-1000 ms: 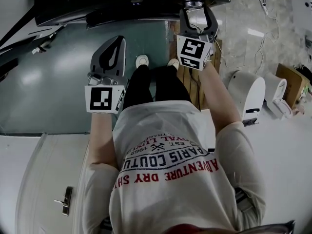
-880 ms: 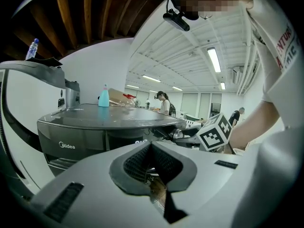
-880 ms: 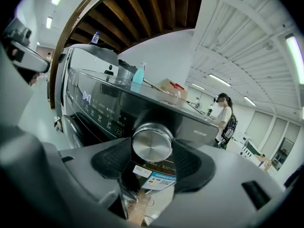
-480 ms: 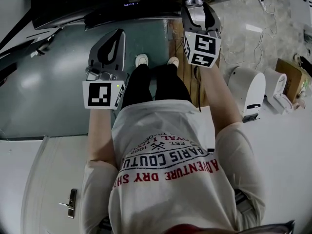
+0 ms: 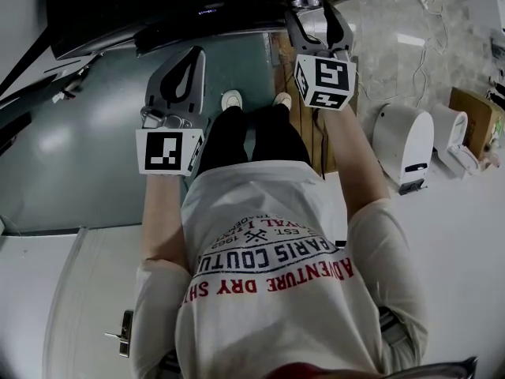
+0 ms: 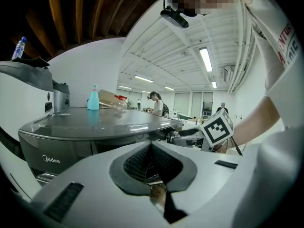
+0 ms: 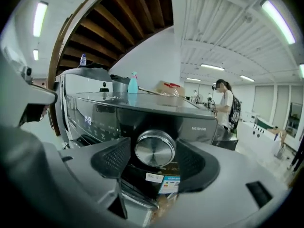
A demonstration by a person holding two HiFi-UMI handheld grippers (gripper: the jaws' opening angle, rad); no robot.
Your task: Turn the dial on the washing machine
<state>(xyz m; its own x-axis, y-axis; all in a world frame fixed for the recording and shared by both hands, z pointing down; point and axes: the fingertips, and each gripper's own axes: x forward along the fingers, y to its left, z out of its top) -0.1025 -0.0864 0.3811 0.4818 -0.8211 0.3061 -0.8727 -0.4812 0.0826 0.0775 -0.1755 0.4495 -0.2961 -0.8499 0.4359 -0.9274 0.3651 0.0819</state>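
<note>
The washing machine (image 7: 142,109) is dark grey, with a lit display on its front panel. Its round silver dial (image 7: 155,148) sits straight ahead in the right gripper view. My right gripper (image 7: 153,156) is open, one black pad on each side of the dial, close to it. In the head view the right gripper (image 5: 314,13) reaches up to the dial (image 5: 306,1) at the machine's dark front edge (image 5: 197,10). My left gripper (image 5: 183,61) hangs lower left, away from the panel, and its jaws (image 6: 152,148) are shut on nothing.
A blue bottle (image 7: 132,83) stands on the machine's top. On the floor at my right are a white appliance (image 5: 402,144), a cardboard box (image 5: 471,117) and cables. A wooden pallet (image 5: 308,133) lies by my feet. People stand far behind (image 7: 225,101).
My right gripper has moved up and slightly right, closer to the dial. The left gripper has barely shifted.
</note>
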